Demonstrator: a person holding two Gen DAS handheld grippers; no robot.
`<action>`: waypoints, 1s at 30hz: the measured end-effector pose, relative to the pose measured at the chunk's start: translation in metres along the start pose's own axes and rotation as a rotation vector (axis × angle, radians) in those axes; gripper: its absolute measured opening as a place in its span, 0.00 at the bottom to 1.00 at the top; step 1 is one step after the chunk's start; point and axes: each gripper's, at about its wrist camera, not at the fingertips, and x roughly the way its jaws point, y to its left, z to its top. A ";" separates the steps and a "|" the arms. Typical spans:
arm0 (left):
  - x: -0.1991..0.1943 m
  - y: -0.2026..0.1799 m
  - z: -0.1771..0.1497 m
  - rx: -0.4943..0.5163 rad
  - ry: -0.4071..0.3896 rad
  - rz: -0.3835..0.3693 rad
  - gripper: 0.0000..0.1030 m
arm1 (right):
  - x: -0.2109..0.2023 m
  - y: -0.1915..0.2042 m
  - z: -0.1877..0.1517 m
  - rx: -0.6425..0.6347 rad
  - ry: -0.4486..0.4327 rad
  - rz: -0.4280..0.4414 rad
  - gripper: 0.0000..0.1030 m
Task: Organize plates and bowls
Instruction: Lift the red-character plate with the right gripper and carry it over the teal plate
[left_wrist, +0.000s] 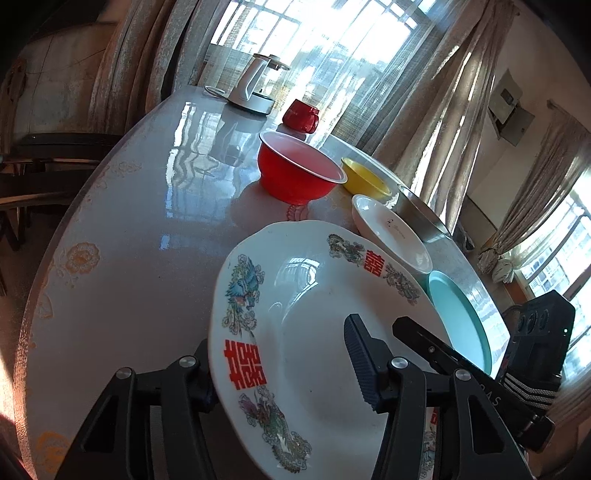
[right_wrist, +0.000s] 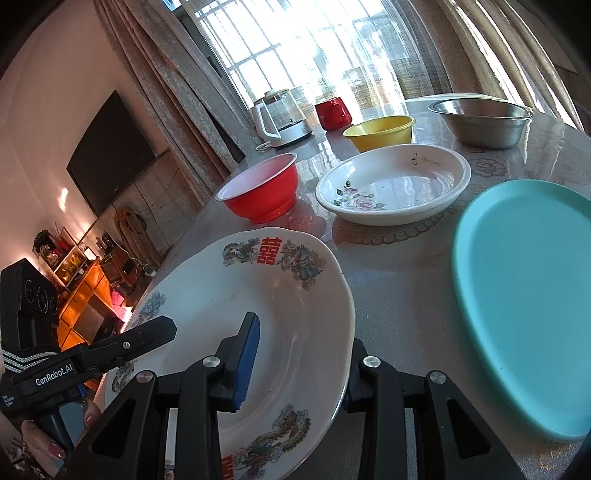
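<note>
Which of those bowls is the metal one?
The steel bowl farthest back on the table, behind the flowered white dish. It is shiny grey metal; the red bowl and yellow bowl look plastic.

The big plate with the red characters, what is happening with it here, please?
A person holds a claw in each hand, and both have taken the dragon plate by opposite rims. The left claw has one finger under the rim and one inside the plate; the right claw does the same. On the table a red bowl, yellow bowl, steel bowl, flowered plate and teal plate lie untouched.
</note>
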 end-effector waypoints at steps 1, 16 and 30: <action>0.000 -0.001 -0.001 0.013 -0.004 0.008 0.55 | 0.000 0.001 0.000 -0.004 -0.003 -0.002 0.32; -0.006 -0.016 -0.007 0.138 -0.064 0.027 0.41 | -0.010 -0.003 -0.003 -0.001 -0.060 0.048 0.28; -0.001 -0.036 -0.012 0.213 -0.043 0.032 0.33 | -0.043 -0.005 -0.009 -0.038 -0.108 -0.002 0.26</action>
